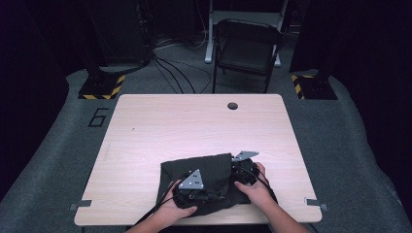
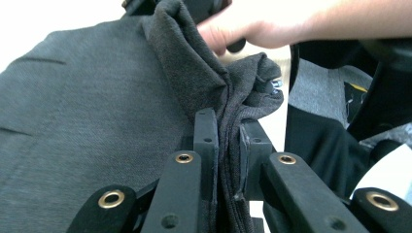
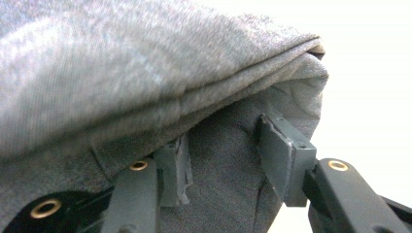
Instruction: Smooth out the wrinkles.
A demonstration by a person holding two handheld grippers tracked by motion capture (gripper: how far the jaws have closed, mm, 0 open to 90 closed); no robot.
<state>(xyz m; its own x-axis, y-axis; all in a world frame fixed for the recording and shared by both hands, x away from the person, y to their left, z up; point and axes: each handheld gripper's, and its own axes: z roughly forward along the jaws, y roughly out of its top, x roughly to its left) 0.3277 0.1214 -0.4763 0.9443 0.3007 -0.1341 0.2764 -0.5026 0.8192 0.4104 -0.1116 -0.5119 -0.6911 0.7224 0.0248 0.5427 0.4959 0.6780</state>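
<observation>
Between the left claw [image 2: 226, 145] pads: dark cloth [image 2: 97, 107].

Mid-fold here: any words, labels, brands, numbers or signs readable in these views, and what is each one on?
"6": a large dark numeral on the grey floor mat left of the table.
Yellow-and-black hazard stripes, without words: on the stand bases at both far corners.
No readable label or brand on the dark garment.
</observation>
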